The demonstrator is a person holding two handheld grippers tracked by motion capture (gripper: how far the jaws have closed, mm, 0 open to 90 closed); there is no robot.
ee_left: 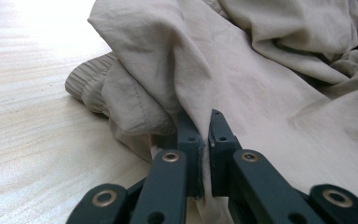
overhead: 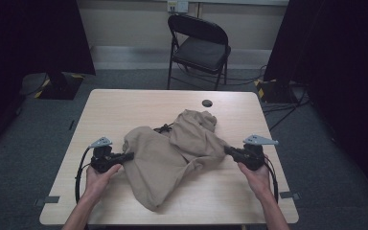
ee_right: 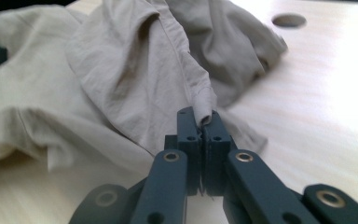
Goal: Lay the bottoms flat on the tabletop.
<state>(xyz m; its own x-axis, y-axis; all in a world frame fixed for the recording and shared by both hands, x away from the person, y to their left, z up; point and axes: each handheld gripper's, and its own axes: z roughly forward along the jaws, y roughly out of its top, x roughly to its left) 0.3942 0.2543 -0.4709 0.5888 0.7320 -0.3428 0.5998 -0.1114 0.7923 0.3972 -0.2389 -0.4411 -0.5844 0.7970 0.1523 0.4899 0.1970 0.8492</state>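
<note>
A crumpled beige garment [overhead: 172, 155] lies across the middle of the wooden table [overhead: 124, 103]. At its left edge my left gripper [overhead: 128, 155] is shut on a fold of the cloth; the left gripper view has the fabric [ee_left: 242, 79] pinched between the black jaws [ee_left: 204, 122], with a ribbed cuff [ee_left: 86, 81] to the left. At the garment's right edge my right gripper [overhead: 229, 151] is shut on a rolled hem; in the right gripper view that hem [ee_right: 204, 105] sticks up between the jaws [ee_right: 202, 119]. The cloth [ee_right: 121, 70] stretches away from there.
A round cable hole [overhead: 207, 103] sits near the table's far edge, also seen as the hole [ee_right: 288, 20] in the right gripper view. A black cord [overhead: 163, 128] peeks from under the garment. A folding chair [overhead: 199, 48] stands behind the table. Dark curtains flank both sides.
</note>
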